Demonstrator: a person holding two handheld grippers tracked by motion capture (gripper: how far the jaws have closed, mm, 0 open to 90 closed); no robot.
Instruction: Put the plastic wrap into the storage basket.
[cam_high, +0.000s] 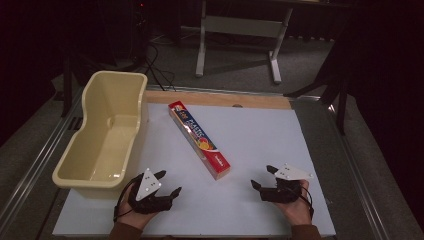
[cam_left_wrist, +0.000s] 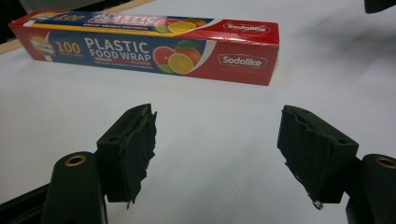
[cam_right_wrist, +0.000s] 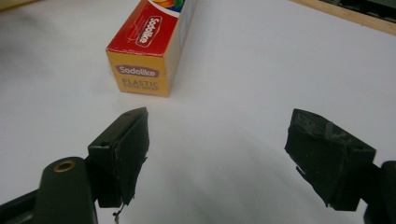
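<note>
Two black two-jaw grippers rest near the desk's near edge in the high view: left gripper (cam_high: 168, 183), right gripper (cam_high: 264, 177), both empty with jaws spread. Between them, toward the middle, a long red cardboard box of plastic food wrap (cam_high: 199, 139) lies diagonally; a cream plastic tub (cam_high: 88, 165) occupies the left edge. Left gripper view: spread jaws face the box's (cam_left_wrist: 149, 44) long side. Right gripper view: spread jaws face its (cam_right_wrist: 147, 51) yellow end.

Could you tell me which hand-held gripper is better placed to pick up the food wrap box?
Probably the left hand-held gripper: open, facing the food wrap box broadside, beside the tub.
</note>
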